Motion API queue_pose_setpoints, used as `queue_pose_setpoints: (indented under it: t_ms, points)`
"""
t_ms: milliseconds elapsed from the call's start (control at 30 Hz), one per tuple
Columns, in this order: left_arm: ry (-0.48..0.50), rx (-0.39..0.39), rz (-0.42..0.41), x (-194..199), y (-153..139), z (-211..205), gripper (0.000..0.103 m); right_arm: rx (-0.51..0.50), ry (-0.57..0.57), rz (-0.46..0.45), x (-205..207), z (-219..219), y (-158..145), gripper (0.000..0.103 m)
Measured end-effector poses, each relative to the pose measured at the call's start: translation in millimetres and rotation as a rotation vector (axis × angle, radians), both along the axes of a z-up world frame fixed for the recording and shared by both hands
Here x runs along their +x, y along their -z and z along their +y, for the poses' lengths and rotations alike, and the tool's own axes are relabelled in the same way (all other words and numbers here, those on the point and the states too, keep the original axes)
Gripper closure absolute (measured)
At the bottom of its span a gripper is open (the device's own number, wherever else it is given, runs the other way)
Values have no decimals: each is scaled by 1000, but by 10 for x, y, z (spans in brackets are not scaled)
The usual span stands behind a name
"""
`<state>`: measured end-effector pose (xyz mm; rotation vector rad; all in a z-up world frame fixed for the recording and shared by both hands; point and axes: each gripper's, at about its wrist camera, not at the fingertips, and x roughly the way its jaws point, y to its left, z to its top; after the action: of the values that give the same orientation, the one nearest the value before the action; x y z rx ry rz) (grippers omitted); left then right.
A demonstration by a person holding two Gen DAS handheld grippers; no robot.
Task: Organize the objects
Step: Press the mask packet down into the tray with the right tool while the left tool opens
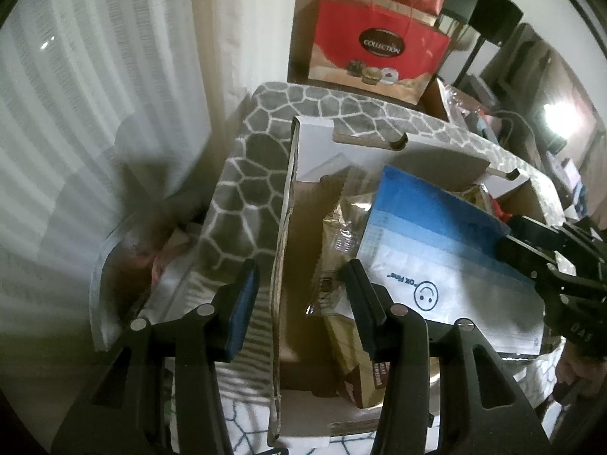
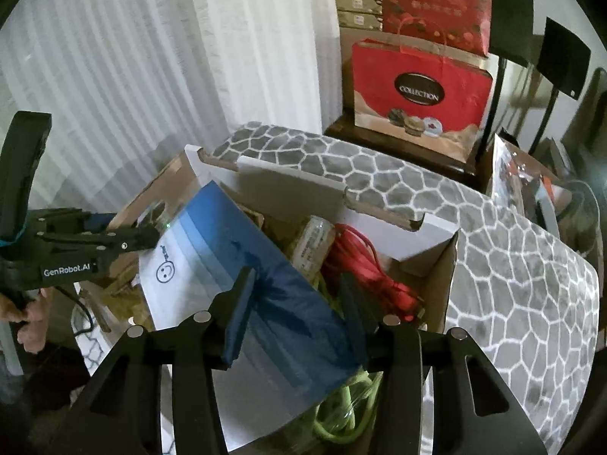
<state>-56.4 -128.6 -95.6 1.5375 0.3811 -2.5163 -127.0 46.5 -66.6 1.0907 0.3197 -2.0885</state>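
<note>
An open cardboard box (image 1: 279, 265) stands on a grey cloth with a white stone pattern (image 1: 242, 174). In it a blue and white bag with a smiley face (image 1: 436, 235) leans over a gold packet (image 1: 341, 220). My left gripper (image 1: 299, 295) is open and straddles the box's left wall, with a gap on both sides. In the right wrist view my right gripper (image 2: 296, 299) hangs over the bag (image 2: 212, 235). One finger lies over its blue face, the other at its right edge, and the pads do not visibly press. Red cord (image 2: 364, 265) and green cord (image 2: 341, 409) lie beside the bag.
A red gift bag marked COLLECTION (image 2: 417, 91) stands on a dark stand behind the box, with more boxes stacked above. White curtains (image 1: 95, 94) hang at the left. Cluttered items (image 2: 531, 189) crowd the far right. A hand (image 2: 30, 326) holds the left gripper (image 2: 151, 235).
</note>
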Motion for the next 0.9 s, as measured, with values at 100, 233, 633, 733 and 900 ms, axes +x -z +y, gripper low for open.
queue_pose_setpoints:
  t_ms: [100, 233, 633, 733, 900]
  points:
    - [3, 16, 13, 34, -63, -4, 59, -10, -13, -19, -17, 2, -27, 58]
    - [-4, 18, 40, 79, -172, -35, 51, -125, 15, -69, -47, 180, -242, 56]
    - [-37, 85, 23, 36, -50, -200, 36, -138, 283, -202, -149, 910, -258, 43]
    - [-31, 115, 16, 17, -15, -190, 36, -163, 285, -262, -108, 974, -111, 43]
    - [3, 197, 21, -14, 8, -157, 38, -225, 256, -355, -88, 950, 54, 59]
